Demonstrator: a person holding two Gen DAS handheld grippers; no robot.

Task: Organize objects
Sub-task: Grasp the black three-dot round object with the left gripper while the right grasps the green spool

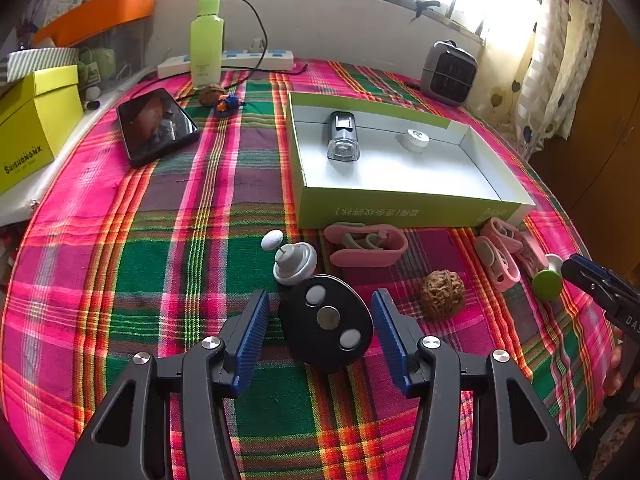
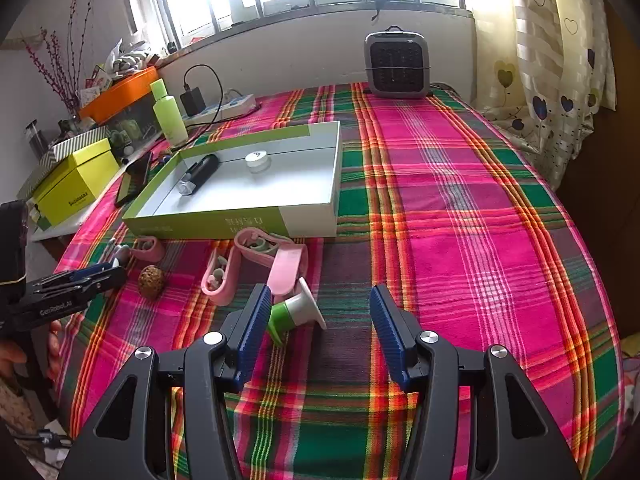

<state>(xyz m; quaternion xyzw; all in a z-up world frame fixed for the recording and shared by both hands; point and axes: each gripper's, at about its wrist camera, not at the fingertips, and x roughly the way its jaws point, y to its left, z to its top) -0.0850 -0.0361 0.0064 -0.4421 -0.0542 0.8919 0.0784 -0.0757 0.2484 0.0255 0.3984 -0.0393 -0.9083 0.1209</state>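
A black round disc [image 1: 326, 322] with two white pads and a metal centre lies on the plaid cloth between the blue pads of my left gripper [image 1: 322, 332]. The jaws stand open around it, with a small gap on the left side. My right gripper [image 2: 320, 324] is open too. A green-and-white spool-shaped piece [image 2: 296, 312] lies on its side between the fingers, close to the left pad [image 2: 256, 320]. The green-sided open box [image 1: 400, 208] holds a grey torch-like item [image 1: 342, 136] and a small white jar [image 1: 414, 140].
Pink clips [image 1: 366, 244] [image 2: 256, 256], a walnut [image 1: 444, 294] and a grey-white knob [image 1: 294, 264] lie in front of the box. A phone [image 1: 156, 126], green bottle [image 1: 206, 40], power strip [image 1: 240, 60] and small heater [image 2: 396, 64] stand farther back. A yellow box [image 1: 36, 120] sits at the left.
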